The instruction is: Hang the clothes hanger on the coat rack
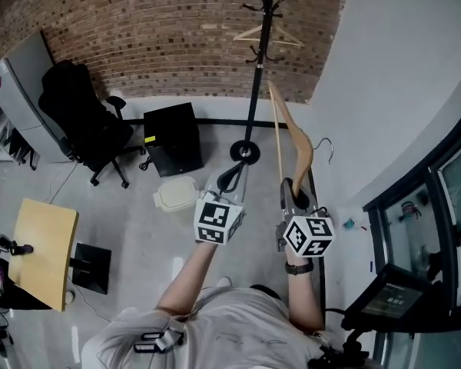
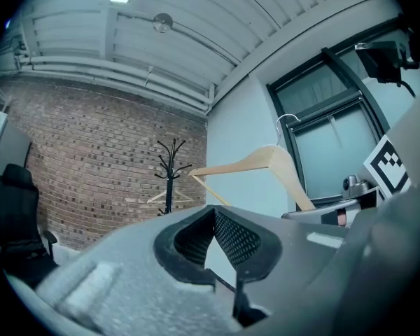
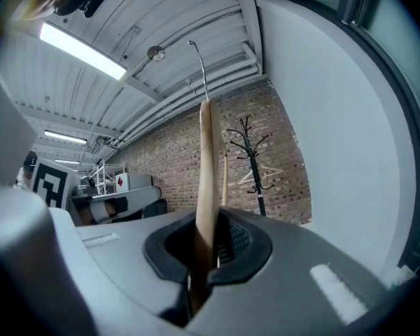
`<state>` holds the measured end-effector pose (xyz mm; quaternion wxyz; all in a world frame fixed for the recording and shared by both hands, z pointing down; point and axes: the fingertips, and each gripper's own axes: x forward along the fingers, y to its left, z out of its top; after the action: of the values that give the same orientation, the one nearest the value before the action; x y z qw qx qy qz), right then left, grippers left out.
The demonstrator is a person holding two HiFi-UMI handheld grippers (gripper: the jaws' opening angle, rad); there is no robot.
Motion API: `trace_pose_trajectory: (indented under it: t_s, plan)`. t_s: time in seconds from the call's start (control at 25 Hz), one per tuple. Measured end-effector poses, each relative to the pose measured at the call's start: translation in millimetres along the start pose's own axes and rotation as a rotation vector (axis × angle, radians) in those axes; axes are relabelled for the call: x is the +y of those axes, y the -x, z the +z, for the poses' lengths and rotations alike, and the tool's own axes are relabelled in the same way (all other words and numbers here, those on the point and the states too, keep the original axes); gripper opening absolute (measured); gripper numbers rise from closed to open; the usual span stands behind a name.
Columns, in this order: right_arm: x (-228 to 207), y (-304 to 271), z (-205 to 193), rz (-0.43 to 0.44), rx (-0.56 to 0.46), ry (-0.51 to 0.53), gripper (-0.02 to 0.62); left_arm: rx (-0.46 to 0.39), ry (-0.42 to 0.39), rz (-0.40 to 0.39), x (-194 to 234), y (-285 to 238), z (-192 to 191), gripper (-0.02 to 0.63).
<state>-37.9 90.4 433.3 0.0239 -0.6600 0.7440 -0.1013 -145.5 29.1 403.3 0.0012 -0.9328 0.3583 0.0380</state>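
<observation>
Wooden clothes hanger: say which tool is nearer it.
Right. The right tool grips the light wooden clothes hanger; the left tool is apart to its left, empty.

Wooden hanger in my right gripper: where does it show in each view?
Head view: wooden hanger right of centre, rising from the right gripper.
Left gripper view: wooden hanger right of centre, above the jaws.
Right gripper view: wooden hanger at centre, upright, clamped between the jaws.
Shared landmark: black coat rack against the brick wall.

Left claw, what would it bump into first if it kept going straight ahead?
Probably the black metal coat rack, standing slightly left of where the left claw aims; depth is unclear.
</observation>
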Motion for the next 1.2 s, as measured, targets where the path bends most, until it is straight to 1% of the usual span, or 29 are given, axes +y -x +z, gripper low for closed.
trace_pose_trajectory:
  t_s: [0.08, 0.2, 0.32, 0.44, 0.56, 0.64, 0.72, 0.8, 0.92, 1.04, 1.2]
  plan:
    - [1.5, -4.1, -7.2, -0.005, 0.011, -0.016, 0.005, 0.027, 0.015, -0.011, 6.5, -5.9, -9.3, 0.002]
    - [-5.3, -17.4, -19.9, -0.011, 0.058, -0.053, 0.005, 0.067, 0.029, -0.034, 7.9, -18.8, -26.4, 0.003]
    - [-17.1, -26.5, -33.1, -0.014, 0.083, -0.078, 0.005, 0.091, 0.052, -0.035, 7.8, -31.8, -46.3, 0.002]
    - [-44.5, -43.5, -36.4, -0.003, 0.093, -0.08, 0.005, 0.098, 0.07, -0.031, 3.4, -63.1, -60.4, 0.002]
    - [-72.8, -72.4, -44.3, 0.025, 0.092, -0.101, 0.005, 0.104, 0.06, -0.021, 2.6, -96.7, -75.9, 0.002]
    - [-88.1, -89.6, -36.1, 0.045, 0.084, -0.102, 0.005, 0.103, 0.052, -0.018, 2.1, -119.8, -72.9, 0.002]
    - [-103.0, -104.3, -17.4, 0.064, 0.071, -0.09, 0.006, 0.092, 0.055, -0.009, 2.6, -144.5, -59.4, 0.002]
    - [-119.6, -119.9, -0.5, 0.083, 0.057, -0.085, 0.006, 0.082, 0.05, 0.02, 8.6, -171.5, -50.4, 0.002]
    - [-151.7, -142.0, 13.6, 0.106, 0.043, -0.075, 0.005, 0.073, 0.047, 0.064, 14.5, -214.7, -48.2, 0.002]
    - [-187.2, -156.2, 17.2, 0.109, 0.05, -0.072, 0.005, 0.076, 0.036, 0.067, 6.2, -249.2, -51.8, 0.002]
    - [-223.7, -164.7, 0.1, 0.084, 0.117, -0.024, 0.005, 0.135, 0.034, 0.044, -14.2, -262.7, -72.2, 0.002]
